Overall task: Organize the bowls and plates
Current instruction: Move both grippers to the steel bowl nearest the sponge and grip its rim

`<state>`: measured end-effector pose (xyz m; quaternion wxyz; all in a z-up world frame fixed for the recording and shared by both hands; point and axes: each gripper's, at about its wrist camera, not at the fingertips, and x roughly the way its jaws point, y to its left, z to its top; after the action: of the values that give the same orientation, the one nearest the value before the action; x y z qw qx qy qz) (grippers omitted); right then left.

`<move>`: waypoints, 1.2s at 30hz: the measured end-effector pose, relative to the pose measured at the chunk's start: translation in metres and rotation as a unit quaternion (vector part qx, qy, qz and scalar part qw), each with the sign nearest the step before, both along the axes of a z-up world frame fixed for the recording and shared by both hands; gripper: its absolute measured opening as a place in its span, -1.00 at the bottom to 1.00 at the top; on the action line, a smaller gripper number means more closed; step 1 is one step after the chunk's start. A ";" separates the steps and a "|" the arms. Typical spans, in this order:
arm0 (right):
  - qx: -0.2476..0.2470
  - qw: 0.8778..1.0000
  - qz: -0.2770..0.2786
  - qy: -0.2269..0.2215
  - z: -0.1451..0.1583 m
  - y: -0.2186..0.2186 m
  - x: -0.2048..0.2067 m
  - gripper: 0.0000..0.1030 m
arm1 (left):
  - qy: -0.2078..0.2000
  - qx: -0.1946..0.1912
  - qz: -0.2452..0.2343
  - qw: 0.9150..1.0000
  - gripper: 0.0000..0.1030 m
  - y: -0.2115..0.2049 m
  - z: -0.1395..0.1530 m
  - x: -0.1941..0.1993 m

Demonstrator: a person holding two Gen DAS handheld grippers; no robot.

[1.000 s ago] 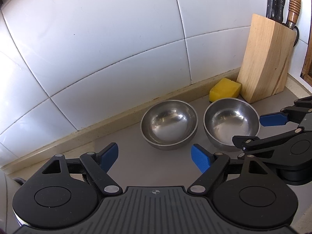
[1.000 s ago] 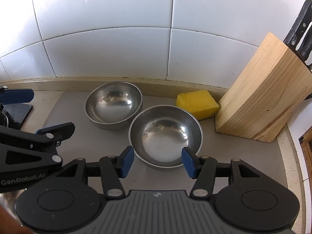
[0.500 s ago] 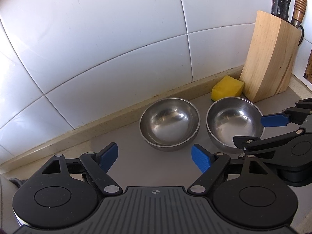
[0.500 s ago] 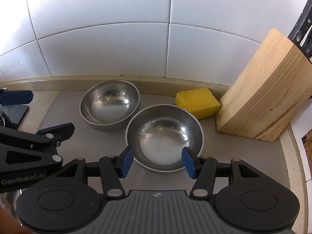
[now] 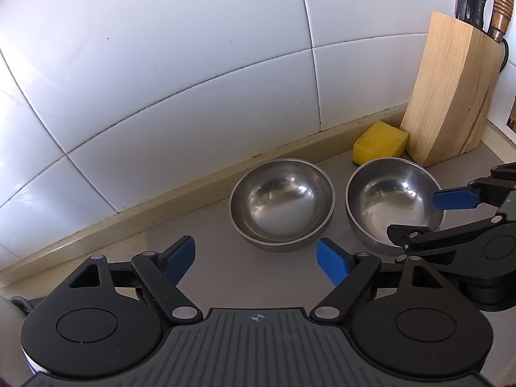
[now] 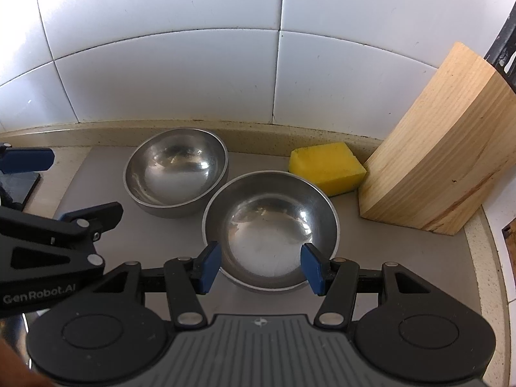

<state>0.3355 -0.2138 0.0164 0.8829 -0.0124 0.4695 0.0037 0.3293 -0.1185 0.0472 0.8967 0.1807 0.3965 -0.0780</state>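
Note:
Two empty steel bowls stand side by side on the grey counter (image 5: 225, 277) near the tiled wall. The left bowl (image 5: 280, 200) (image 6: 175, 171) lies just beyond my left gripper (image 5: 254, 251) (image 6: 61, 190), which is open with nothing between its blue pads. The right bowl (image 5: 387, 200) (image 6: 271, 219) sits under my right gripper (image 6: 261, 267) (image 5: 425, 216). That gripper hovers over the bowl's near rim, and its jaws stand narrower than the bowl and apart. No pad visibly presses on metal.
A yellow sponge (image 6: 325, 167) (image 5: 380, 143) lies behind the right bowl, against a wooden knife block (image 6: 441, 161) (image 5: 451, 90) holding several knives. White wall tiles close off the back. The counter's pale border (image 6: 483, 258) runs along the right.

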 end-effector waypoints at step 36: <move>0.085 0.994 0.033 0.063 -0.025 0.001 0.130 -0.34 | 0.116 -0.080 0.080 0.987 0.16 0.045 -0.067 0.109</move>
<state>0.4651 -0.2133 -0.0089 0.8487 0.0480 0.5215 0.0736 0.4387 -0.0736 -0.0194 0.8597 0.0658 0.5032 -0.0574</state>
